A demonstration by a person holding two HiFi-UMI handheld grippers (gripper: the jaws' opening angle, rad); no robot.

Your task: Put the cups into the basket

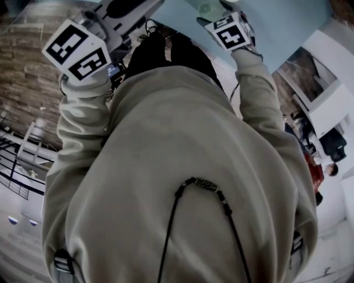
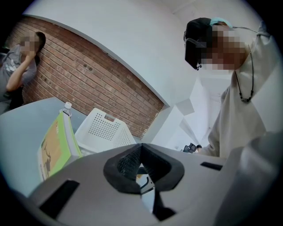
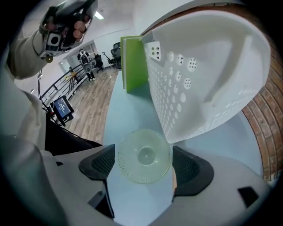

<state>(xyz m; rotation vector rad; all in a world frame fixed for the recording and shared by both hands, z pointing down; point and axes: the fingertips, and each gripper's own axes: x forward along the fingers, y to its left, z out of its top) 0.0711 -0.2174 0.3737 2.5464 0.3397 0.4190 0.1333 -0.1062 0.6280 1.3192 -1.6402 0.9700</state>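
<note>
A clear greenish glass cup [image 3: 144, 155] stands on the pale blue table [image 3: 132, 110], seen from straight above in the right gripper view. My right gripper [image 3: 146, 164] points down over it, open, with one black pad [image 3: 102, 162] on each side of the rim; I cannot tell whether they touch it. Just beyond the cup is the white perforated basket [image 3: 208, 79]. My left gripper [image 2: 140, 149] is held up over the table, its pads meeting at the tips, with nothing in them. From there the basket [image 2: 104, 130] shows farther back. In the head view the cup [image 1: 206, 9] is only a small patch at the top edge.
A green book [image 3: 135, 62] stands upright beside the basket, with a capped bottle [image 2: 66, 107] behind it. A brick wall [image 2: 101, 84] runs behind the table. A seated person [image 2: 17, 66] is at the far left. My torso [image 1: 177, 182] fills the head view.
</note>
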